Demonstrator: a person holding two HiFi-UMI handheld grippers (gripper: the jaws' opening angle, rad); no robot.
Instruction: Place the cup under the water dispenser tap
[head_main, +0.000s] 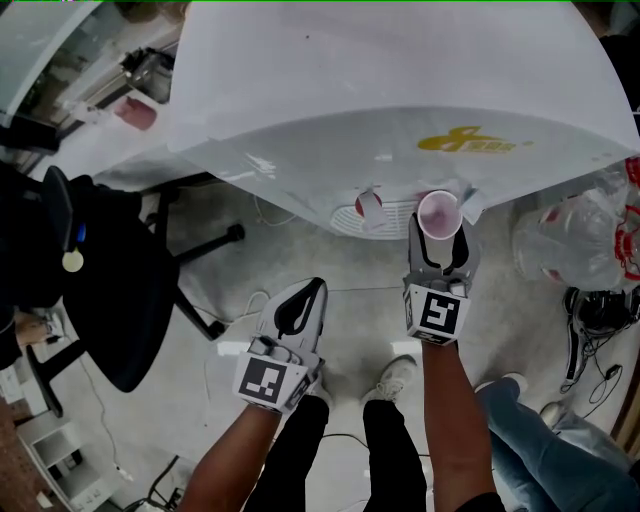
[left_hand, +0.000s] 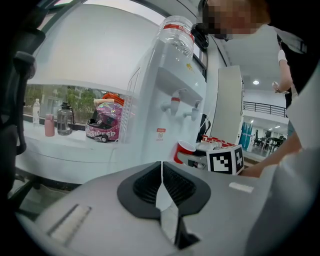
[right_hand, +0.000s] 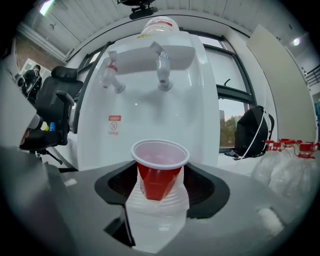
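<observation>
A red plastic cup (head_main: 438, 212) with a pale inside stands upright between the jaws of my right gripper (head_main: 438, 238), which is shut on it. In the right gripper view the cup (right_hand: 160, 160) hangs in front of the white water dispenser (right_hand: 150, 110), lower than its red-handled tap (right_hand: 111, 77) and its white tap (right_hand: 162, 65). From above, the cup is just before the drip tray (head_main: 390, 222), near the right tap (head_main: 468, 205). My left gripper (head_main: 305, 297) hangs lower and to the left, shut, with nothing between its pads (left_hand: 172, 187).
A black office chair (head_main: 110, 290) stands at the left. A clear plastic bag (head_main: 575, 235) and cables lie on the floor at the right. Another person's legs in jeans (head_main: 530, 430) are at the lower right. A helmet (left_hand: 102, 125) and bottles sit on a ledge.
</observation>
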